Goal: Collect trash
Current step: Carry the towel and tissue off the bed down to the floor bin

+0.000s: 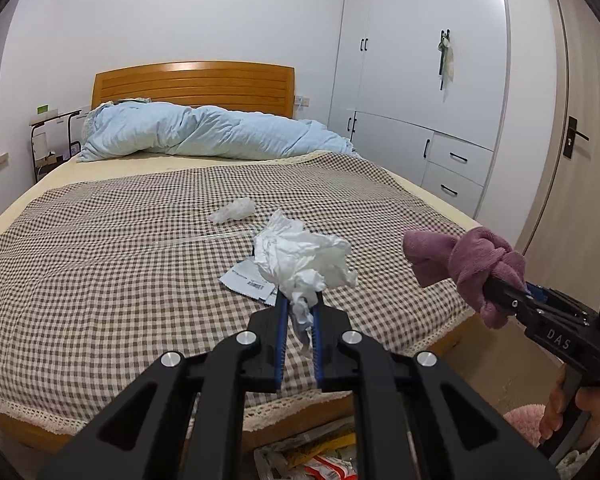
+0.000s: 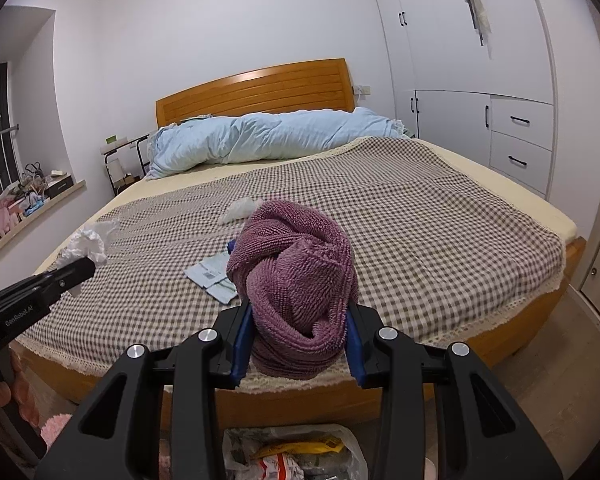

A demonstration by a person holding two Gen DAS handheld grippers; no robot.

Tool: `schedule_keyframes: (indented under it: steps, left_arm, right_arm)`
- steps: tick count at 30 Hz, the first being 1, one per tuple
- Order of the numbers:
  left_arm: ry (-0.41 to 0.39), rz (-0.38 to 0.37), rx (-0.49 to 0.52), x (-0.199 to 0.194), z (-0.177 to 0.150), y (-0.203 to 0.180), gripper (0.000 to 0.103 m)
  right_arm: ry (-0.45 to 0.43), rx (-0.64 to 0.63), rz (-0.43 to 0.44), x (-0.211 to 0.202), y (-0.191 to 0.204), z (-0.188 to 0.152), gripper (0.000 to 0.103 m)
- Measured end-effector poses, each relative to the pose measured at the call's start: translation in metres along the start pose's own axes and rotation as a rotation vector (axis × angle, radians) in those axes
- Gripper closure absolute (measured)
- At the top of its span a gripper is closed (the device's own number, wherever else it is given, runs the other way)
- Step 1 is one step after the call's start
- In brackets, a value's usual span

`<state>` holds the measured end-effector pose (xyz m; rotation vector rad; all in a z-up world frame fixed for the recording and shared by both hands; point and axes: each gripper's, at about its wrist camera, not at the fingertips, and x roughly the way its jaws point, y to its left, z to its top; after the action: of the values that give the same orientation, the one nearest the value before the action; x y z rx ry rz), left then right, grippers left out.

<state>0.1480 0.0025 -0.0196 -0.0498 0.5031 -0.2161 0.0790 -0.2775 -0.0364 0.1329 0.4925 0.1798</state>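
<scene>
Bedroom light is falling flat across a wide bed (image 1: pixel 100 264) dressed in a brown-checked cover, with a pale blue duvet (image 1: pixel 204 132) lying bunched along the wooden headboard and white wardrobes (image 1: pixel 420 80) standing to one side. At the foot of the bed a person is holding both tools out over the mattress edge. The left gripper (image 1: pixel 300 312) is pinching a crumpled white tissue (image 1: pixel 304 260), its jaws nearly together on the twisted tail of the paper while the loose bulk is puffing out above them. The right gripper (image 2: pixel 298 344) is clamping a knotted purple towel (image 2: pixel 296 276), jaws standing partly apart around the thick roll, the cloth bulging well past the pads. Below both tools, on the floor against the bed frame, a clear plastic bag (image 2: pixel 352 452) is sitting open with wrappers already inside, so some collecting is looking done, and I am guessing these two loads are heading there, though whether the towel counts as rubbish I cannot tell. Still waiting on the cover are a torn grey mailer with a barcode label (image 1: pixel 246 280), lying just behind the held tissue, and a smaller white wad (image 1: pixel 232 210) farther up the bed, well apart from either tool. By my reckoning the job is sitting somewhere around its middle.
</scene>
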Motion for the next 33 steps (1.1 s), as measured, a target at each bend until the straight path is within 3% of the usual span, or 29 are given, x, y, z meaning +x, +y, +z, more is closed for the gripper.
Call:
schedule_keyframes:
  steps: [10, 33]
  left_arm:
    - [0.022, -0.022, 0.028, -0.014, -0.022, -0.012, 0.095]
    - [0.185, -0.066, 0.083, -0.002, -0.105, -0.033, 0.095]
  right_arm:
    - [0.025, -0.020, -0.037, -0.015, -0.004, -0.023, 0.065]
    - [0.174, -0.035, -0.076, -0.026, -0.010, -0.096, 0.065]
